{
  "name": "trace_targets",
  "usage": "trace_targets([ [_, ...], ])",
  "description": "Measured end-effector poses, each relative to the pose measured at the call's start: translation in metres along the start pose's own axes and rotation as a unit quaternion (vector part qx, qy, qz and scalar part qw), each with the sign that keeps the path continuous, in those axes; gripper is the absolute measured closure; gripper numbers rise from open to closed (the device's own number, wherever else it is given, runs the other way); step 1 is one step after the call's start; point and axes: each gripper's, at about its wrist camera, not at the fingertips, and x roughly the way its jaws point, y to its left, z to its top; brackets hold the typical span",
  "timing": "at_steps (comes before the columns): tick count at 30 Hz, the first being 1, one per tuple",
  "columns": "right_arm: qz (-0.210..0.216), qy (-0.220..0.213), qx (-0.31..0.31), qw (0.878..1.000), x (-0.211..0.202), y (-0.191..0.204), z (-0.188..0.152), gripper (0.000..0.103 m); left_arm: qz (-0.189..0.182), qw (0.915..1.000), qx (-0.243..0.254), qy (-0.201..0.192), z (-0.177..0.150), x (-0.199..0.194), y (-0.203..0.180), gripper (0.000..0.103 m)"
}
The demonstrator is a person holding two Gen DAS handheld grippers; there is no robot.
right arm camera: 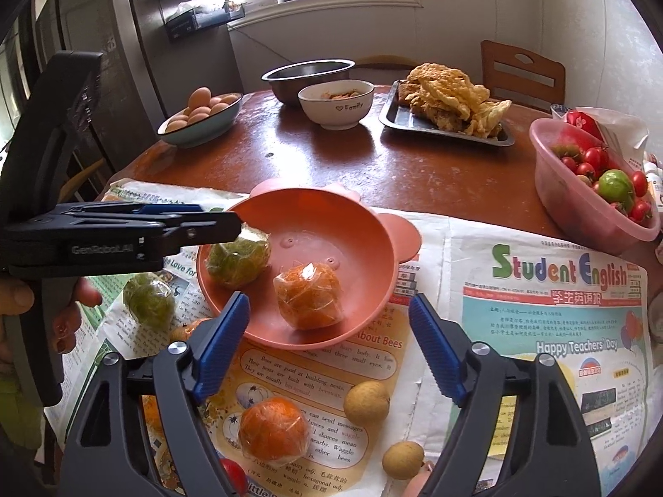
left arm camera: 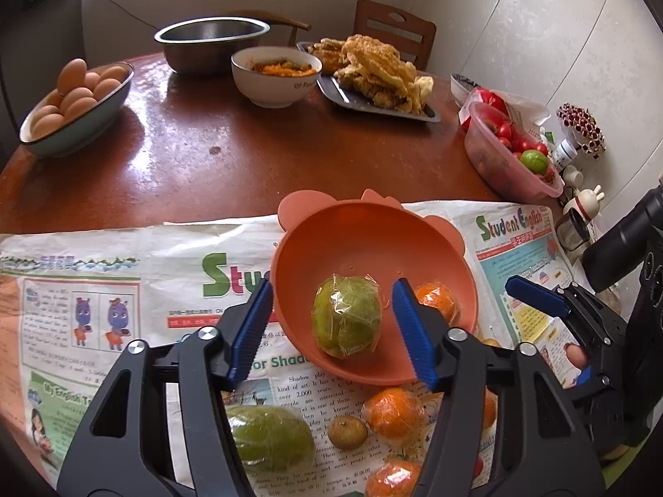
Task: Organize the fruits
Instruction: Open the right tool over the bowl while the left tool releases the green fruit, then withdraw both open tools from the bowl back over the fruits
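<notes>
An orange bowl (left arm camera: 373,244) with ear-shaped handles stands on spread newspaper (left arm camera: 124,285). In it lie a film-wrapped green fruit (left arm camera: 346,317) and a wrapped orange (right arm camera: 308,296). My left gripper (left arm camera: 331,285) is open over the green fruit, its blue pads clear of it on both sides. My right gripper (right arm camera: 328,302) hangs open over the wrapped orange, touching nothing. Loose on the paper in front of the bowl are another wrapped green fruit (left arm camera: 269,439), wrapped oranges (left arm camera: 393,414) and small brown round fruits (right arm camera: 366,401).
Farther back on the round brown table (left arm camera: 248,153) are a bowl of eggs (left arm camera: 74,103), a steel bowl (left arm camera: 211,41), a white bowl (left arm camera: 275,76) and a tray of fried food (left arm camera: 381,74). A pink tub of tomatoes (right arm camera: 588,190) sits at the right. A chair (right arm camera: 522,70) stands behind.
</notes>
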Motion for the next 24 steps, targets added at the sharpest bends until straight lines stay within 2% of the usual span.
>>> trace_targets([
  [3,-0.005,-0.006,0.004,1.0,-0.005,-0.002,0.001,0.018,0.003,1.0,0.003,-0.009,-0.001,-0.009,-0.002,0.042],
  [5,-0.01,-0.012,0.007,1.0,-0.01,-0.003,0.002,0.014,0.008,0.9999,0.002,-0.015,-0.002,-0.015,-0.004,0.029],
  [7,-0.009,-0.016,0.009,1.0,-0.014,-0.004,0.002,0.013,0.013,0.9997,0.004,-0.022,-0.002,-0.022,-0.005,0.027],
  [8,-0.012,-0.019,0.01,1.0,-0.017,-0.004,0.003,0.011,0.015,0.9996,0.003,-0.024,-0.003,-0.024,-0.006,0.023],
  [20,-0.022,-0.04,0.015,0.999,-0.039,-0.002,0.004,0.008,0.033,0.998,0.009,-0.054,-0.006,-0.056,-0.011,0.01],
  [24,-0.025,-0.047,0.016,0.998,-0.048,-0.001,0.004,0.007,0.036,0.9976,0.008,-0.058,-0.008,-0.064,-0.013,0.01],
])
